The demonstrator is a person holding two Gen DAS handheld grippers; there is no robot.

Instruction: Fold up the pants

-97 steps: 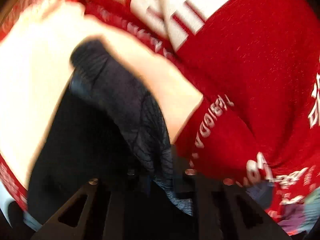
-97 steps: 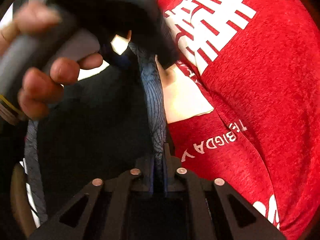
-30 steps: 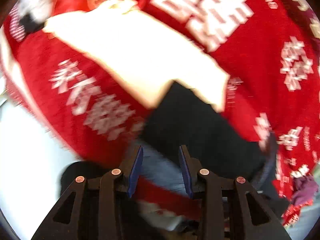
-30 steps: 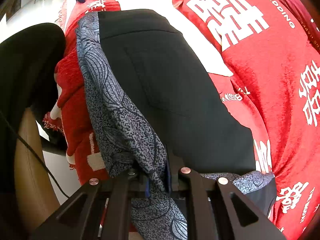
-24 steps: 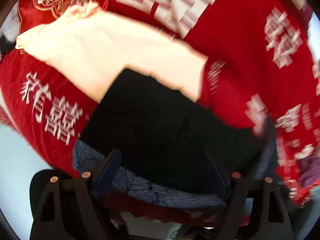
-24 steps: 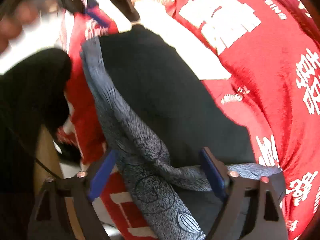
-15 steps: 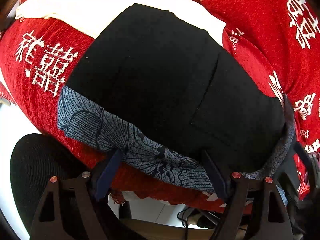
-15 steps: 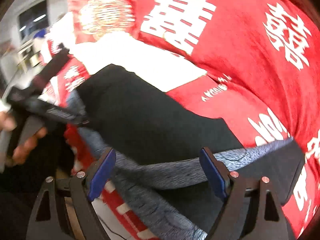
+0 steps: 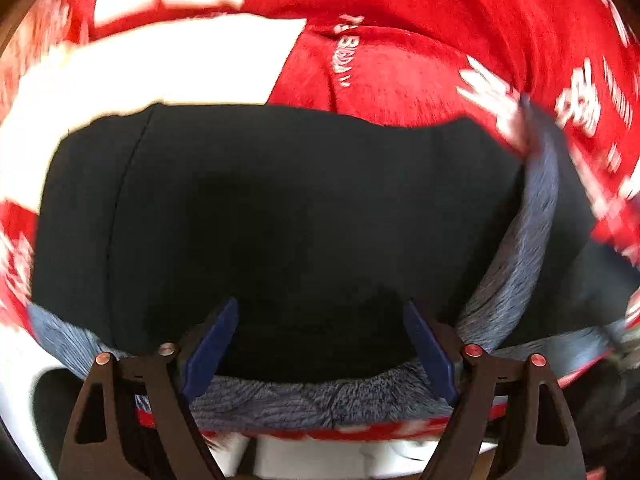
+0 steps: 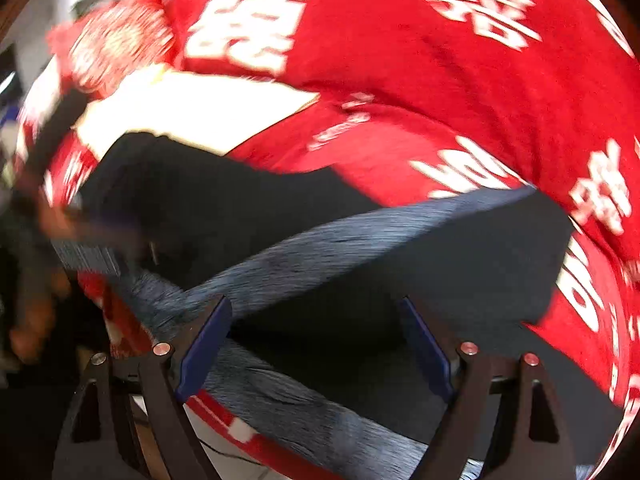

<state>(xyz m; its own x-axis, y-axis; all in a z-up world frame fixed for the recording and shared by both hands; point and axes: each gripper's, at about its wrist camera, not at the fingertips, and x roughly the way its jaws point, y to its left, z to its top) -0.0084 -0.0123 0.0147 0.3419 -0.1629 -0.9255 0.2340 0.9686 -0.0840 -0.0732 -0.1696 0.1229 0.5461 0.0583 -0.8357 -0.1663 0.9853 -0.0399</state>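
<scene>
Both tongs are seen with jaws spread wide. On the left gripper (image 9: pixel 322 336) the blue pads (image 9: pixel 212 350) have just been opening; the pants (image 9: pixel 280 216) lie under and between them, but no pad is pressed on the cloth. The right gripper (image 10: pixel 316 334) is likewise wide, having just opened, with nothing pinched; its pads stand apart over the dark cloth.

The pants (image 10: pixel 460 272) are laid as a black slab on the red blanket (image 9: pixel 420 20), with a grey-blue patterned lining (image 9: pixel 320 402) turned out along the near edge and again in a band up the right side in the left wrist view. In the right wrist view that same band is seen crossing slantwise over the black cloth. The far edge of the pants is overlapped onto a cream sheet (image 9: pixel 172 60) on the left; on the right it meets bare blanket. The near edge lies just at the blanket's near border, beyond which pale floor (image 9: pixel 320 458) is glimpsed. Much open blanket (image 10: pixel 400 80) is left beyond the far edge and to the right. A blurred hand (image 10: pixel 30 320) is made out at the left rim of the right wrist view
</scene>
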